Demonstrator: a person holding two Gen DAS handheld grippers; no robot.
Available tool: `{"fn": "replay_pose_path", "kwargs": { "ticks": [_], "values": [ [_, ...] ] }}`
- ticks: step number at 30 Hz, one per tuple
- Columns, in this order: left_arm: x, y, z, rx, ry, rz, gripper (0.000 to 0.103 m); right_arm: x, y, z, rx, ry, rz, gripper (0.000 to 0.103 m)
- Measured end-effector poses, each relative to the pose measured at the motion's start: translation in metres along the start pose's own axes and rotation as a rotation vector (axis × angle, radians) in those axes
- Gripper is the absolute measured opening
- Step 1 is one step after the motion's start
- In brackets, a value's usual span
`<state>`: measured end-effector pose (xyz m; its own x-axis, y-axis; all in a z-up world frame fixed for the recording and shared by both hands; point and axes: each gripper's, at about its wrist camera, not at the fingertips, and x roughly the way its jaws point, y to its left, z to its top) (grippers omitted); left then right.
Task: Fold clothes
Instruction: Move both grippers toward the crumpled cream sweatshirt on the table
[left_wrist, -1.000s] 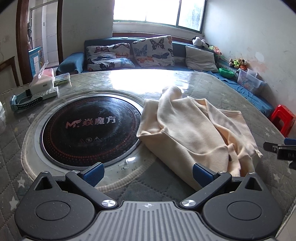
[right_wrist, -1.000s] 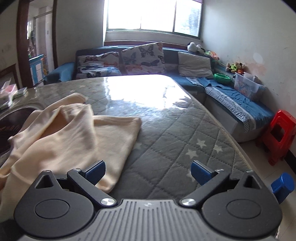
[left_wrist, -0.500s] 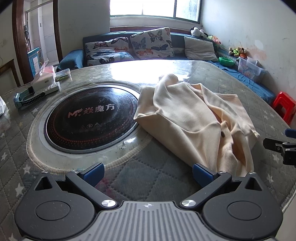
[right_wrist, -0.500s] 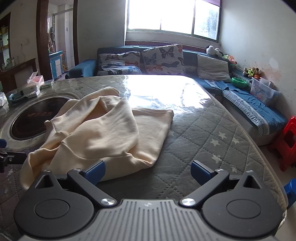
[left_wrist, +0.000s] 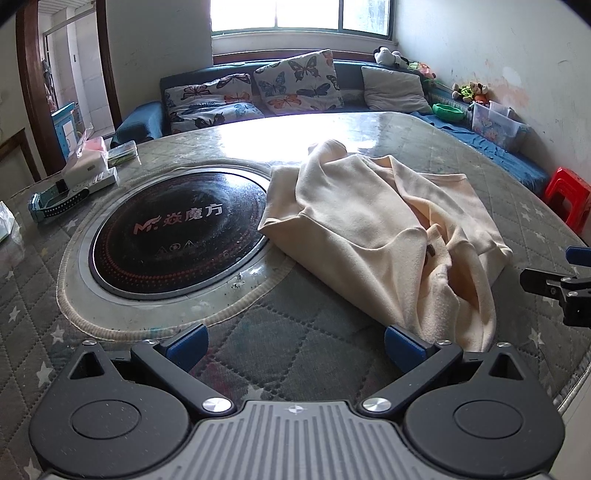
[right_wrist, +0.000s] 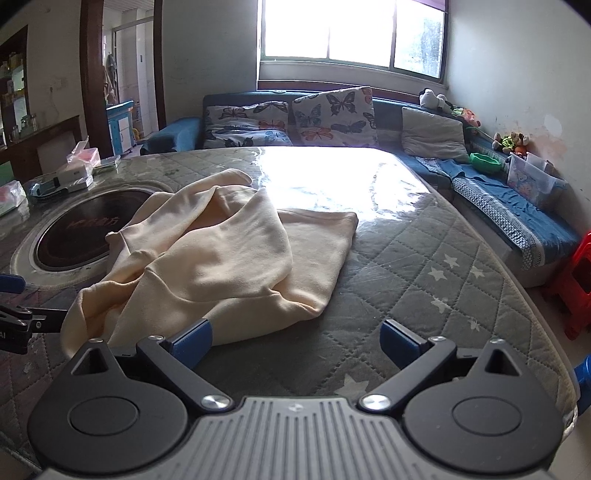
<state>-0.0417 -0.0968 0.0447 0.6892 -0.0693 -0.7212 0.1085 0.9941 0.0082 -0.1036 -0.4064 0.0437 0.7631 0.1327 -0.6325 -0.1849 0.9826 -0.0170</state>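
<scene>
Between the two grippers, the cream garment (left_wrist: 373, 229) is lying crumpled on the tabletop (left_wrist: 280, 347), running near-right to far-left, while left gripper (left_wrist: 295, 345) and right gripper (right_wrist: 295, 341) are both hovering with jaws wide, the right nearer its close hem.

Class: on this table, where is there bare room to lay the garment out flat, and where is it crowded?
Free: the quilted cover right of the cream garment, toward the sofa. Crowded: the far left edge beyond the black cooktop, with tissue box and clutter.

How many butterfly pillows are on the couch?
2. One butterfly pillow lies flat at the left of the blue couch; the other butterfly pillow leans upright beside it, right. A plain grey pillow sits further right. More may be hidden.
</scene>
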Motion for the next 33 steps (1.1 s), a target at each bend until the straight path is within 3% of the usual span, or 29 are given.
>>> {"fn": "replay_pose_path", "kwargs": {
  "ticks": [33],
  "values": [
    [0.016,-0.003,0.034,0.055,-0.008,0.029,0.103,0.019,0.010,0.026,-0.056,0.012,0.050,0.092]
  ]
}}
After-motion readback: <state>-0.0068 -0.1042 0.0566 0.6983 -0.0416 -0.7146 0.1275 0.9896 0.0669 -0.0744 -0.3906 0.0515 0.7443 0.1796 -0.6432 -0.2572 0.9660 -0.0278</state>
